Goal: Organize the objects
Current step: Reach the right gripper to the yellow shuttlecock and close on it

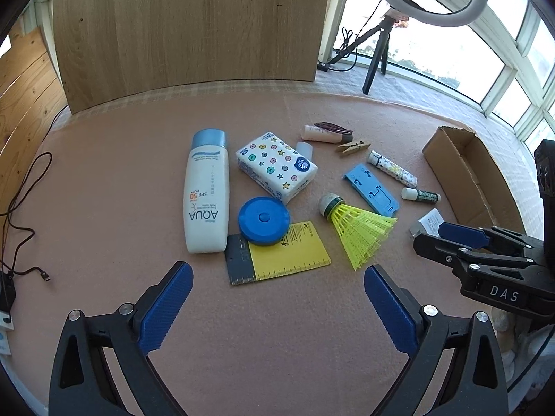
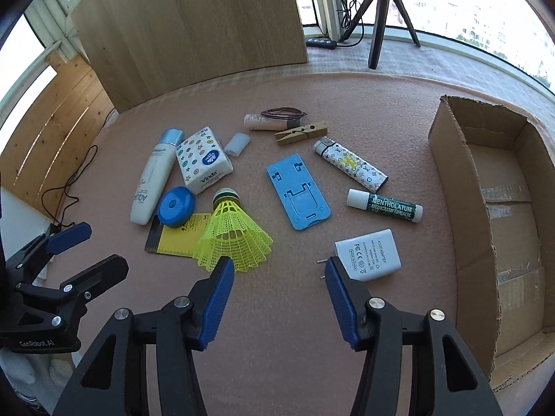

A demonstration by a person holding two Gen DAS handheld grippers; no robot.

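In the right wrist view alone, the cardboard box (image 2: 492,228) shows its bare inside, and the white adapter (image 2: 371,254) lies whole just beside the right gripper (image 2: 277,270), its fingers spread around nothing. The left wrist view shows the left gripper (image 1: 277,277) spread wide before the yellow ruler card (image 1: 281,256). The shuttlecock (image 2: 232,239) lies mid-clutter on the pink worktop (image 2: 277,364), below a wooden panel (image 1: 190,24), windows and a tripod (image 2: 385,7).
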